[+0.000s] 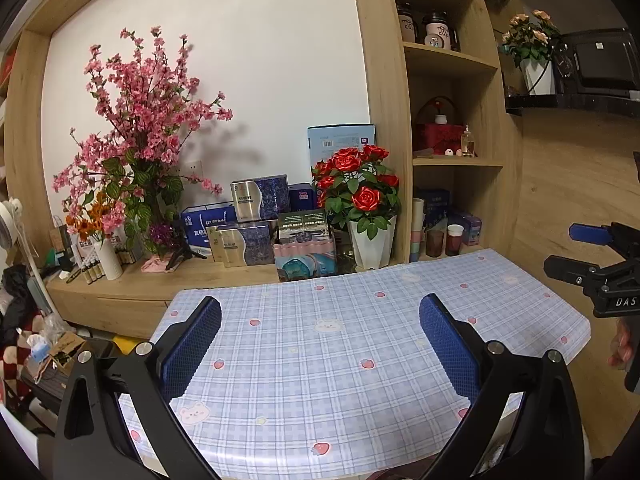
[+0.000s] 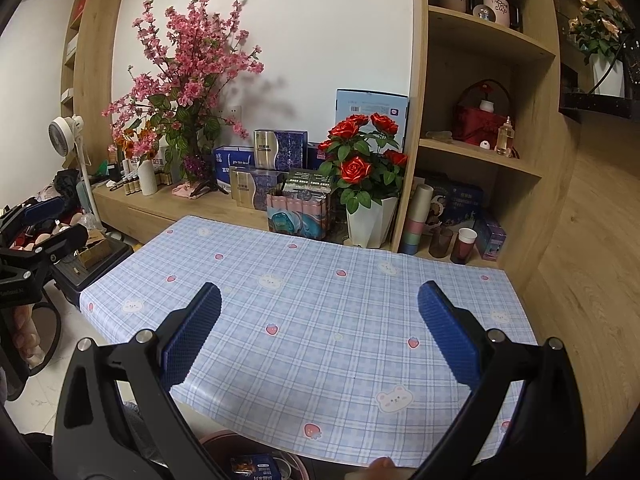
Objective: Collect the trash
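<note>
My left gripper (image 1: 320, 312) is open and empty, held above a table with a blue plaid cloth (image 1: 320, 380). My right gripper (image 2: 320, 300) is open and empty above the same cloth (image 2: 320, 320). No trash lies on the cloth in either view. A round pink bin (image 2: 256, 464) sits below the table's near edge in the right wrist view, with a dark blue packet (image 2: 254, 465) inside it. The right gripper also shows at the right edge of the left wrist view (image 1: 576, 252). The left gripper shows at the left edge of the right wrist view (image 2: 48, 224).
A white pot of red roses (image 2: 370, 220) and stacked boxes (image 2: 280, 152) stand on the wooden ledge behind the table. A pink blossom arrangement (image 2: 188, 80) stands farther left. Cups (image 2: 464, 244) sit in the shelf unit at right. A fan (image 2: 66, 132) and clutter are on the left.
</note>
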Demonstrator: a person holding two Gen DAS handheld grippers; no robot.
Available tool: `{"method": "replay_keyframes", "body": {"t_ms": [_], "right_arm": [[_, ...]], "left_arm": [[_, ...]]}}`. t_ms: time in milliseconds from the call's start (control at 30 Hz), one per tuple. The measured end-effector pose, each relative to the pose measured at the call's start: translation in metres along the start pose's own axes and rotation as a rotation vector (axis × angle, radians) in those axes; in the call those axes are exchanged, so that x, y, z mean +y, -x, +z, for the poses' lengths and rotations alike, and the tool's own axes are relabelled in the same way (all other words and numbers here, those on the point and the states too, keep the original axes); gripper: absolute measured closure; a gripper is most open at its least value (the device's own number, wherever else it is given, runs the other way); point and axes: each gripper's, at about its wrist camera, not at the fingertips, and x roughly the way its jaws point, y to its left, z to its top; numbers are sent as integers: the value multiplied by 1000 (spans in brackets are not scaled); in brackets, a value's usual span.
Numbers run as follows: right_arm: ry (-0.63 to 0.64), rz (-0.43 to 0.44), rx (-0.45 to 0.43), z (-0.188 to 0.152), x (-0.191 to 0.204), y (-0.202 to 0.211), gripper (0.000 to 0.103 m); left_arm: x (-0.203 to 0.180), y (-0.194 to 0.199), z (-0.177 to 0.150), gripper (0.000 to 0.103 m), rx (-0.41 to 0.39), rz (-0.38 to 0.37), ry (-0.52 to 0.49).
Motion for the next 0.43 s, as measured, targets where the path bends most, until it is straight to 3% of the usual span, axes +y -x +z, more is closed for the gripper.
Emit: {"method": "replay_keyframes", "body": {"t_ms": [433], "right_arm": [[3, -1, 11, -3, -1, 0, 6]], "left_arm": [[4, 1, -4, 6, 10, 40, 5]]}}
